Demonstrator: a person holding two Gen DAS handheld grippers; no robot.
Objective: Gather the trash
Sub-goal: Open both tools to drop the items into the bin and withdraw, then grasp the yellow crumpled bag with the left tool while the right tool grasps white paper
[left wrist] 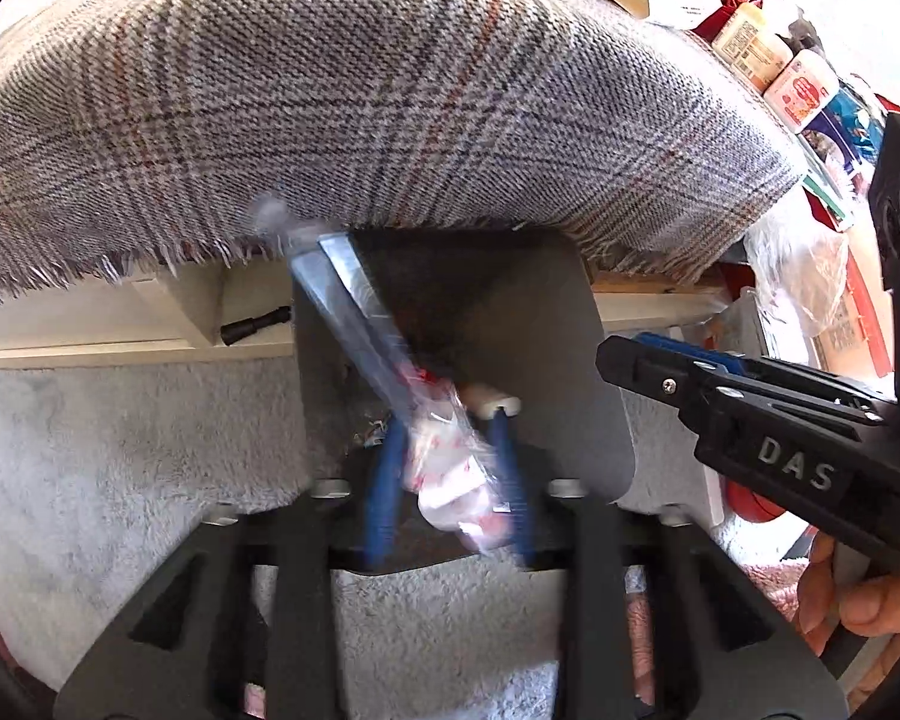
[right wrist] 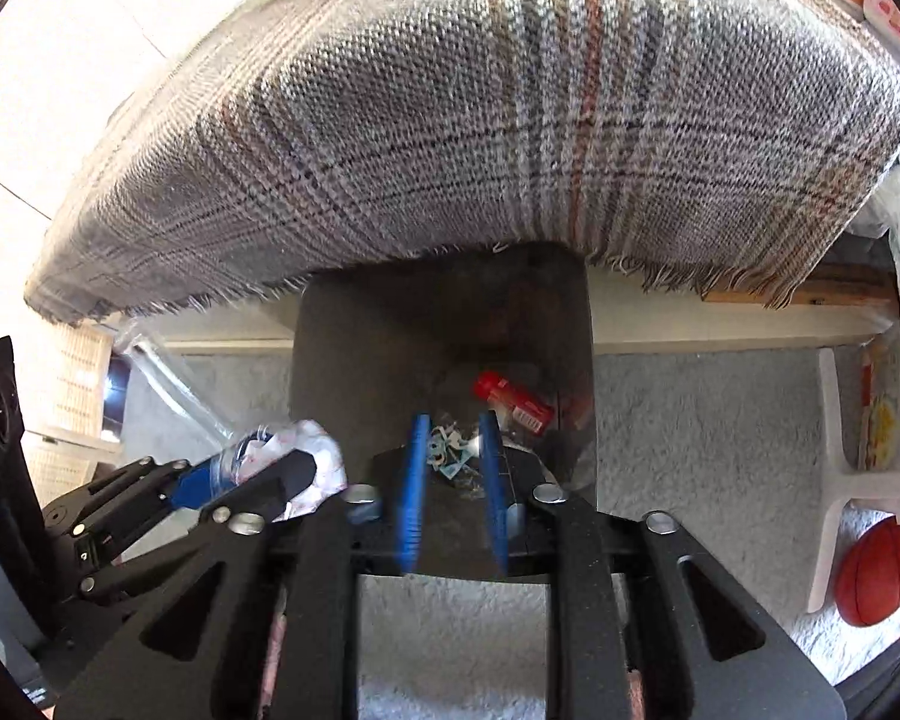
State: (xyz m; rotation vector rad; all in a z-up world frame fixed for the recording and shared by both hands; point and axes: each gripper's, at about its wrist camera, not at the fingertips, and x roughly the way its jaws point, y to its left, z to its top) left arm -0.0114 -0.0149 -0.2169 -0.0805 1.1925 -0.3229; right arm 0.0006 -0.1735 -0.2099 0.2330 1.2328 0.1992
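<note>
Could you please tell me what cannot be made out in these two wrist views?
- Left wrist view: the clear wrapper between the left gripper fingers is motion-blurred; whether the pads touch it is unclear.
- Right wrist view: small scraps in the dark bin are too small to identify; the right gripper partly covers them.
- Both views: the plaid cloth hides the table underneath.

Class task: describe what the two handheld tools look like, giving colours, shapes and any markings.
Both tools, left tool and right tool, have black frames with triangular cut-outs, silver screws and flat blue fingers. The right one's side carries raised grey letters "DAS".
</note>
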